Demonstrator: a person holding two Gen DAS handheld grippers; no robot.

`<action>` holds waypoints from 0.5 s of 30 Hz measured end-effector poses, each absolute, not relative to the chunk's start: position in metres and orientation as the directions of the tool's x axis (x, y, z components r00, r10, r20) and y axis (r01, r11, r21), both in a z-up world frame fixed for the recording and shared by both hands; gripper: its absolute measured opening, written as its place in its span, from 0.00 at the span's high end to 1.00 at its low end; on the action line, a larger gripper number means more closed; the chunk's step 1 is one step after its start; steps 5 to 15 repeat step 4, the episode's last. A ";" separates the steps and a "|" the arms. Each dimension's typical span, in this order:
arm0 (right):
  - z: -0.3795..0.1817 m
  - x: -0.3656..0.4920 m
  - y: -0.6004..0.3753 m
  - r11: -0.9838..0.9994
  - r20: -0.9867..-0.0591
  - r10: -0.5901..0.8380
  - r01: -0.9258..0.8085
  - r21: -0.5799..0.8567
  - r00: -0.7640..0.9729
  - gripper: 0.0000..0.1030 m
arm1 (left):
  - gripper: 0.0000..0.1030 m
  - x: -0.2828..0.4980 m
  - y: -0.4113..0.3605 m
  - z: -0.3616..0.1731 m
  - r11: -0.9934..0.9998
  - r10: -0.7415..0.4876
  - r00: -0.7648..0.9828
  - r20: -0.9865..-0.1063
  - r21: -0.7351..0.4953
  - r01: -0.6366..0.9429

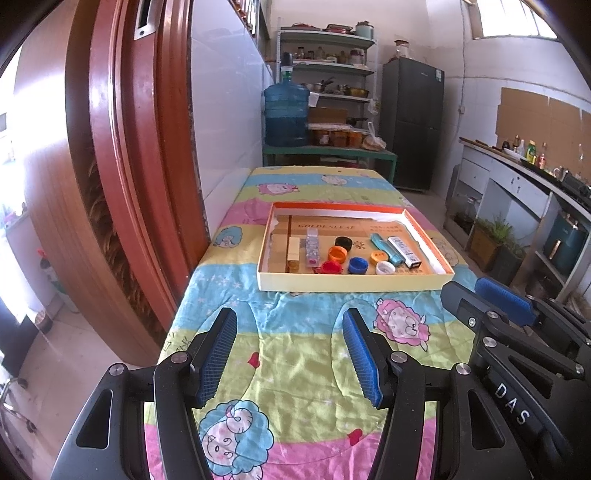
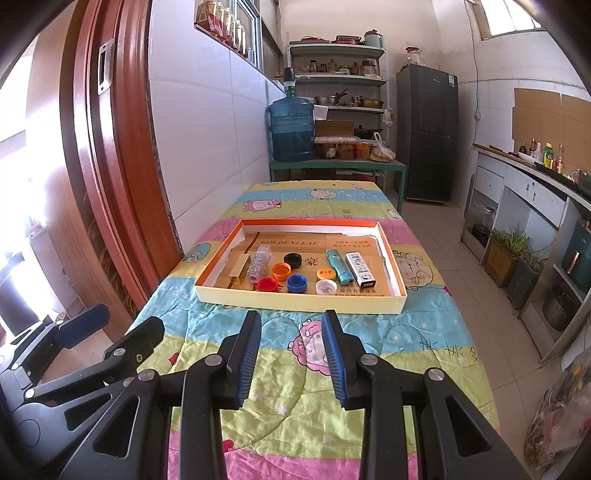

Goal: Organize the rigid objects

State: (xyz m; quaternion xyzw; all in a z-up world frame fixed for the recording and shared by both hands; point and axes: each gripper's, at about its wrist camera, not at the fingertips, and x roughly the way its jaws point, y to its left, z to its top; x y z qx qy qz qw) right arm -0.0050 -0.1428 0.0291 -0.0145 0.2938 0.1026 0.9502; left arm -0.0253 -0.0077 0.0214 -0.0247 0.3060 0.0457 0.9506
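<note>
1. Our left gripper (image 1: 290, 325) has its jaws spread wide, nothing between them, only the cartoon-print cloth (image 1: 295, 354) below.
2. Our right gripper (image 2: 291, 328) has its jaws apart by a narrower gap, also empty, pads clear of everything.
3. Left wrist view catches the right gripper at its right edge; right wrist view catches the left gripper at its lower left. Each sits beside the other, both short of the tray.
4. Only the right view shows the bottles on the window ledge (image 2: 221, 22) and a plastic bag (image 2: 561, 417) on the floor at right. Only the left view shows a red-capped bottle (image 1: 46, 266) past the door.
5. The shallow box tray (image 2: 295, 297) lies ahead of both sets of jaws, apart from them, near wall facing us.
6. Inside it: gold box (image 2: 240, 267) and clear case (image 2: 258, 264) at left, six bottle caps (image 2: 297, 283) in the middle, teal tube (image 2: 338, 266) and white box (image 2: 360, 269) at right.
</note>
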 end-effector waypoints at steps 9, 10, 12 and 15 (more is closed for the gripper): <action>0.029 -0.005 -0.143 0.979 -0.562 0.187 -0.203 0.033 0.806 0.67 | 0.40 -0.025 -0.008 0.022 0.994 0.083 0.807 -0.584 -0.012 -0.111; 0.029 -0.005 -0.143 0.979 -0.562 0.187 -0.203 0.033 0.806 0.67 | 0.40 -0.025 -0.008 0.022 0.994 0.083 0.807 -0.584 -0.012 -0.111; 0.029 -0.005 -0.143 0.979 -0.562 0.187 -0.203 0.033 0.806 0.67 | 0.40 -0.025 -0.008 0.022 0.994 0.083 0.807 -0.584 -0.012 -0.111; 0.029 -0.005 -0.143 0.979 -0.562 0.187 -0.203 0.033 0.806 0.67 | 0.40 -0.025 -0.008 0.022 0.994 0.083 0.807 -0.584 -0.012 -0.111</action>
